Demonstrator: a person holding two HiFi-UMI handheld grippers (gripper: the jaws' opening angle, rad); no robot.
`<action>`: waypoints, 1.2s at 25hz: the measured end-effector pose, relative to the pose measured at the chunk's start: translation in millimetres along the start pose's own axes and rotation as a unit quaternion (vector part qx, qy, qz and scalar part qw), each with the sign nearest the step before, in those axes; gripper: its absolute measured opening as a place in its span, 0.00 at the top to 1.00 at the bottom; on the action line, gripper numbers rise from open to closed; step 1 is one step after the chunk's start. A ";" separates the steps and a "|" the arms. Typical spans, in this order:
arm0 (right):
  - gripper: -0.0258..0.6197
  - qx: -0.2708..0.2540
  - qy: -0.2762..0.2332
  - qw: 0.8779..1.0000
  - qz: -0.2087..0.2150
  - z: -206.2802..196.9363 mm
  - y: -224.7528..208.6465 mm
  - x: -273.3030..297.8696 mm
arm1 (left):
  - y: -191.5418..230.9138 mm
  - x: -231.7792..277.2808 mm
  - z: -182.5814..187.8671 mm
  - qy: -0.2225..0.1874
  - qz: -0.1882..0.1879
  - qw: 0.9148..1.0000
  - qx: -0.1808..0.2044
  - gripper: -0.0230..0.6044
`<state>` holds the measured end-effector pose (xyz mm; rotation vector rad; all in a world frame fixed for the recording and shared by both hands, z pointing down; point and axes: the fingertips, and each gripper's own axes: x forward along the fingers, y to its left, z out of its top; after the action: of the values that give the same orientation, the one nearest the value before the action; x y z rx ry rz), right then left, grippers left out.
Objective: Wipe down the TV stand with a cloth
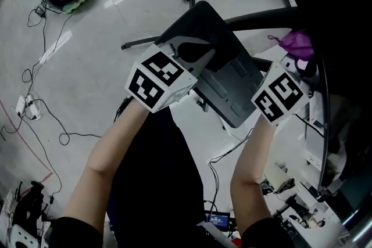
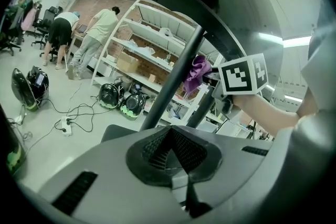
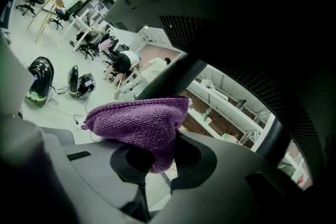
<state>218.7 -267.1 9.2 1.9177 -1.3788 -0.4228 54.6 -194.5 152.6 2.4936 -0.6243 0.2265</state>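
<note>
Above the TV stand (image 1: 229,81), the right gripper's (image 3: 157,162) jaws pinch a purple cloth (image 3: 136,123) that hides their tips; the left gripper's (image 2: 170,152) jaws are closed and empty.

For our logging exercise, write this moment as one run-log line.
left tool: shut, empty | right tool: shut on purple knitted cloth | dark metal TV stand: in front of both tools

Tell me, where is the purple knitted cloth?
The purple knitted cloth is pinched in the right gripper's fingers, at the head view's right side, just above that gripper's black-and-white marker cube.
</note>
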 end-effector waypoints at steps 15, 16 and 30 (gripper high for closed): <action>0.85 -0.038 0.019 0.999 0.012 -16.0 33.8 17.4 | 15.2 -2.8 -11.1 0.007 0.010 1.000 -0.013 0.95; 0.85 -0.041 0.022 0.999 0.015 -18.4 36.9 17.8 | 15.5 -2.3 -11.6 0.007 0.010 1.000 -0.013 0.95; 0.85 -0.101 0.093 0.986 0.097 -77.3 95.4 32.0 | 22.0 0.5 -25.6 0.017 0.014 0.999 -0.025 0.95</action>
<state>214.7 -283.9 134.9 1.5987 -1.3316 -0.2699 43.8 -196.8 184.4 2.4293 -0.6424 0.2610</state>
